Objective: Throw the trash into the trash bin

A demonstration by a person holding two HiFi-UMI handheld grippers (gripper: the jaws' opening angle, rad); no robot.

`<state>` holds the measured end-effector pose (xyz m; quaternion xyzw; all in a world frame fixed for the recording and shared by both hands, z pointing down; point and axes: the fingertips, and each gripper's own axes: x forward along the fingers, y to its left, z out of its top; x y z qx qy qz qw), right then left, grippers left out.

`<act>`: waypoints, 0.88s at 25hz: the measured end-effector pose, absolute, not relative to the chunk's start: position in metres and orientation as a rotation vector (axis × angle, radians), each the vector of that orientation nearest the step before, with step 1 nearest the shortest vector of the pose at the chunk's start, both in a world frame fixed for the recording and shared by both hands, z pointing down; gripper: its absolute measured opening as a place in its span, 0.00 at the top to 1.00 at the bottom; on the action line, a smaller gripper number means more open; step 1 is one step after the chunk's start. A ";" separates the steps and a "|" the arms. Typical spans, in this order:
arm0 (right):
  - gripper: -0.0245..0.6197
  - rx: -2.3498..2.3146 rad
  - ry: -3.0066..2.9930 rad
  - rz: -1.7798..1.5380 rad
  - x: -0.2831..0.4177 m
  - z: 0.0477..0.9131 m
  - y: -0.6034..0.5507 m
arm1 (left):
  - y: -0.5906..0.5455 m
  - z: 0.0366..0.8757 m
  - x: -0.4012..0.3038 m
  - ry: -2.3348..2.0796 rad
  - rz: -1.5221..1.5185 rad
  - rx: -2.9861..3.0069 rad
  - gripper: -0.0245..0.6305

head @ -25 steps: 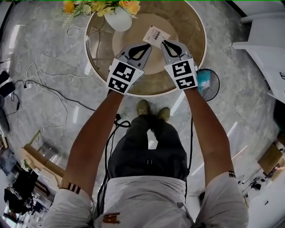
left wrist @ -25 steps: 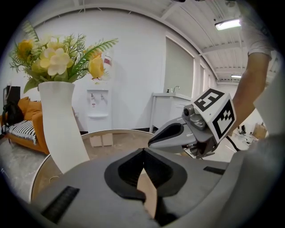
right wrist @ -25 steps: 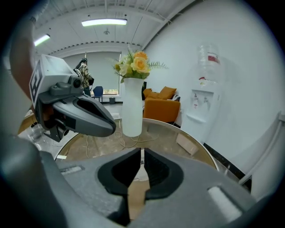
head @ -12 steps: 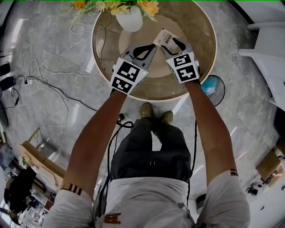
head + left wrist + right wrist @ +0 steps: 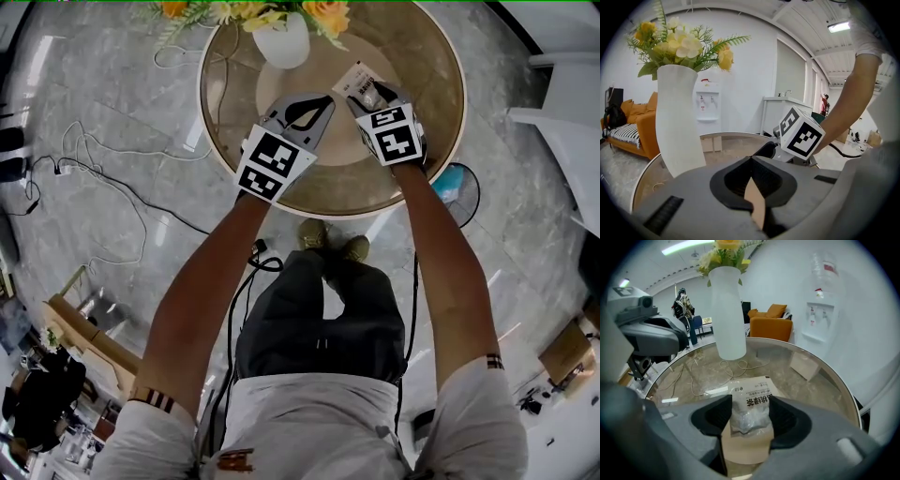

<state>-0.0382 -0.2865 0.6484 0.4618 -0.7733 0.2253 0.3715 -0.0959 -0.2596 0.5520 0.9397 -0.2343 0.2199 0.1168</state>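
Note:
A clear plastic packet [image 5: 750, 412] with black print lies flat on the round glass table [image 5: 427, 56]. My right gripper [image 5: 750, 400] is tipped down over it, jaws opening, and the packet lies between them on the glass. In the head view the packet [image 5: 357, 78] shows just beyond the right gripper [image 5: 366, 91]. My left gripper [image 5: 327, 99] hovers beside it to the left, shut, with nothing held. The trash bin [image 5: 457, 190], dark with something blue inside, stands on the floor under the table's right edge.
A white vase [image 5: 281, 42] of yellow flowers stands at the table's far side, close behind the left gripper [image 5: 751, 158]. A round wooden base [image 5: 342, 141] shows through the glass. Cables [image 5: 103, 187] trail over the marble floor at left. White furniture [image 5: 562, 103] stands at right.
My right gripper has sunk toward the table and its jaws have spread, so the packet now lies between them. The left gripper has hardly shifted.

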 end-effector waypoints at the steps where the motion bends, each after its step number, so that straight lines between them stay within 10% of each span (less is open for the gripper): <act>1: 0.58 1.184 -1.982 0.585 -0.038 0.649 -0.287 | -0.260 0.552 -0.096 -0.686 0.644 2.750 0.96; 12: 0.88 1.105 -2.020 0.532 -0.055 0.646 -0.279 | -0.253 0.558 -0.090 -0.670 0.651 2.735 0.96; 22: 0.92 1.165 -2.065 0.485 -0.044 0.621 -0.272 | -0.246 0.548 -0.078 -0.666 0.645 2.730 0.96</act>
